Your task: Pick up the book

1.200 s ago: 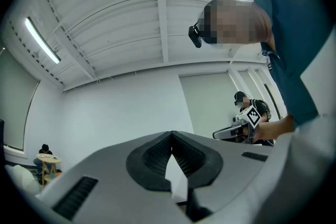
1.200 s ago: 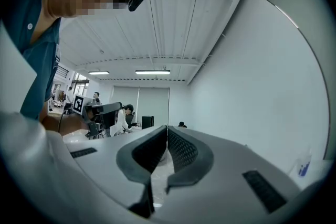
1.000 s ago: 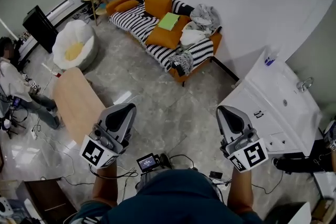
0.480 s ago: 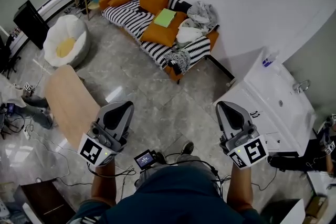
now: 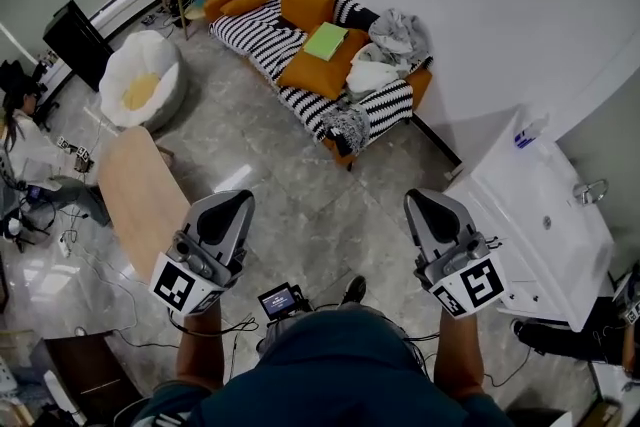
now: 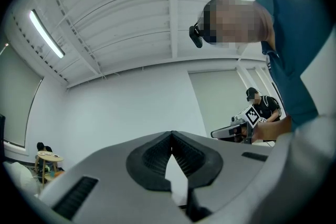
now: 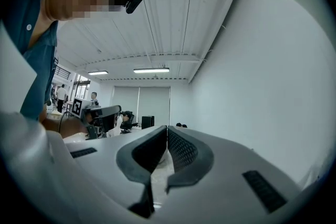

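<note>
A flat green book [image 5: 325, 41] lies on an orange cushion of the striped sofa [image 5: 270, 35] at the far side of the room. Both grippers are held out over the grey floor, far short of the sofa. In the head view the left gripper [image 5: 232, 205] and the right gripper [image 5: 425, 205] point toward the sofa, side by side. Each one's jaws meet at the tips with nothing between them, as the left gripper [image 6: 171, 134] and the right gripper [image 7: 167, 127] show in their own views. Those two views show only walls and ceiling, not the book.
A long wooden table [image 5: 140, 200] stands left of the left gripper, a white round chair [image 5: 140, 90] beyond it. A white sink cabinet [image 5: 545, 215] stands at the right wall. Crumpled clothes [image 5: 385, 55] lie on the sofa's right end. Cables and a seated person [image 5: 25, 145] are at far left.
The head view has swayed and a foot now shows below between the arms. Both grippers keep their places in the picture, shut and empty.
</note>
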Demonstrator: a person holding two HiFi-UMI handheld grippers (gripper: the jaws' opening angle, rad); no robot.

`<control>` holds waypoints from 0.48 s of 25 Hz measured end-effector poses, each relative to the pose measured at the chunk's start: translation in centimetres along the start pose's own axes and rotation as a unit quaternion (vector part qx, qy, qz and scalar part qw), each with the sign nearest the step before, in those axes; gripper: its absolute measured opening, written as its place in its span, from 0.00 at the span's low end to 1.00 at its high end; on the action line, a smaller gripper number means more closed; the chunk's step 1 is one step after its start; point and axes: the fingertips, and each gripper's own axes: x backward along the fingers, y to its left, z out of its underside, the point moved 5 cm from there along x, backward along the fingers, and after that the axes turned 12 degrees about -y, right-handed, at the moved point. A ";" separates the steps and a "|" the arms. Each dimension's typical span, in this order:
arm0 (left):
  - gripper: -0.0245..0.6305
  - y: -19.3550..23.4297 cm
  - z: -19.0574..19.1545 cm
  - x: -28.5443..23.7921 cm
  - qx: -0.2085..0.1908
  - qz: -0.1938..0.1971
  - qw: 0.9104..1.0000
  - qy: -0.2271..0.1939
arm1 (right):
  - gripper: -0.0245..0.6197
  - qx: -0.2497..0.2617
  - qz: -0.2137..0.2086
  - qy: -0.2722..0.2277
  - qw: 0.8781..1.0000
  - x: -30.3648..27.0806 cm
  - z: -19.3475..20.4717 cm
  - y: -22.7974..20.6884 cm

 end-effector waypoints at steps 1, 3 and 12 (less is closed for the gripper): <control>0.04 -0.3 0.3 -1.1 -0.002 -0.002 1.000 0.001 | 0.06 -0.003 -0.002 -0.001 1.000 0.2 0.2 -1.1; 0.04 -1.0 0.9 -3.1 -0.006 -0.007 1.000 0.001 | 0.06 -0.004 -0.008 -0.001 1.000 0.5 0.5 -3.1; 0.04 -1.5 3.6 -8.2 -0.013 -0.025 1.000 0.014 | 0.06 0.012 -0.041 -0.013 0.999 -0.4 1.0 -7.3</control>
